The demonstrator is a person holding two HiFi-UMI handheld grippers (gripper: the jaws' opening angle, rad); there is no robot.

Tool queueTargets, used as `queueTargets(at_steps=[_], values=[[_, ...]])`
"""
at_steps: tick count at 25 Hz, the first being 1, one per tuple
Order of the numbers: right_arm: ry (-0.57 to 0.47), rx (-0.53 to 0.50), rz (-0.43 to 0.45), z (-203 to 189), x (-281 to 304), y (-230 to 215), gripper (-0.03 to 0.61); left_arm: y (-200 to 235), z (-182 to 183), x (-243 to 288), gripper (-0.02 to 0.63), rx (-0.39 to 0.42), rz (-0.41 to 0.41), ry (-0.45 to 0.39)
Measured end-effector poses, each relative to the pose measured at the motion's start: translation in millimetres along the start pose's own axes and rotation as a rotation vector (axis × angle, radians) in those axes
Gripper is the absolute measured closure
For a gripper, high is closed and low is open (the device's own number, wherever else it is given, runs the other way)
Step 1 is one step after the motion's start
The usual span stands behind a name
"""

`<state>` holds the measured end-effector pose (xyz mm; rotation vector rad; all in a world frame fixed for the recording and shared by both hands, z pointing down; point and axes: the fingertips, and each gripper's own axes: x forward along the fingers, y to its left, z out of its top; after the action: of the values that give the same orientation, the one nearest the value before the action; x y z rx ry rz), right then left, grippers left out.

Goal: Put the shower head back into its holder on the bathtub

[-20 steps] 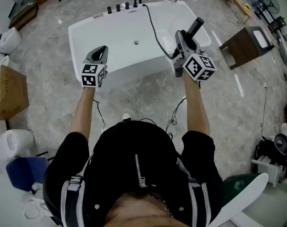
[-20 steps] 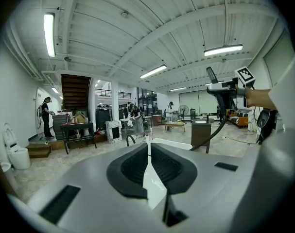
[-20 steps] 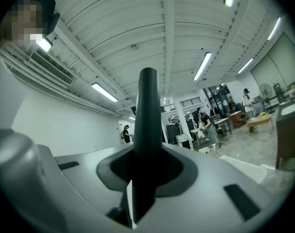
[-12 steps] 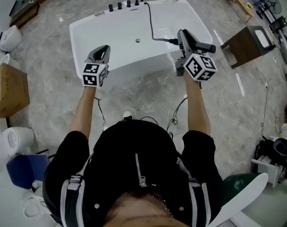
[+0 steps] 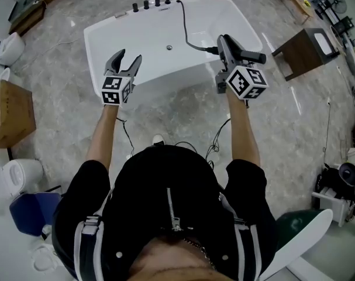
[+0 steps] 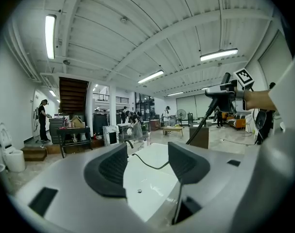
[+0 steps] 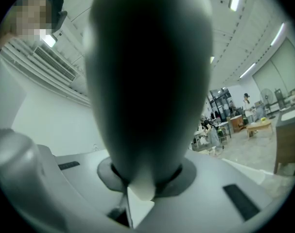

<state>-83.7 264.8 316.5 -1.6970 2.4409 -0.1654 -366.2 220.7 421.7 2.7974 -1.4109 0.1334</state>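
Note:
The white bathtub [image 5: 107,37] lies ahead of me, with a row of black fittings [image 5: 151,3] along its far rim. A black hose [image 5: 186,31] runs from that rim across the tub to the black shower head [image 5: 253,57]. My right gripper [image 5: 227,47] is shut on the shower head above the tub's right side. In the right gripper view the shower head [image 7: 147,81] fills most of the picture between the jaws. My left gripper [image 5: 126,59] hangs over the tub's near rim, open and empty. Between its jaws the left gripper view shows the tub [image 6: 152,178] and hose [image 6: 149,167].
A brown wooden stool [image 5: 306,54] stands right of the tub. At the left edge sit a cardboard box [image 5: 7,113] and a white toilet [image 5: 10,48]. Black cables [image 5: 218,142] trail on the marble floor by my feet. People and tables [image 6: 132,127] are far behind the tub.
The left gripper's jaws have spread apart. The shower head in the right gripper has swung from pointing up and away to lying level, pointing right.

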Motion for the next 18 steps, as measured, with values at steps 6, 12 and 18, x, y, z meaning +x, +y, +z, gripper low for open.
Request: queueTargets(at_steps=[6, 12, 18], values=[[-0.007, 0.025, -0.021, 1.1, -1.6, -6.6, 0.495, 3.1, 1.6, 5.3, 0.276, 0.01, -0.025, -0.028], [-0.015, 0.033, -0.039, 2.4, 4.0, -8.0, 0.496, 12.2, -3.2, 14.8, 0.276, 0.042, -0.065, -0.017], [-0.018, 0.047, -0.067, -0.7, 9.4, -6.8, 0.497, 19.3, -16.7, 24.3, 0.278, 0.024, -0.103, 0.008]])
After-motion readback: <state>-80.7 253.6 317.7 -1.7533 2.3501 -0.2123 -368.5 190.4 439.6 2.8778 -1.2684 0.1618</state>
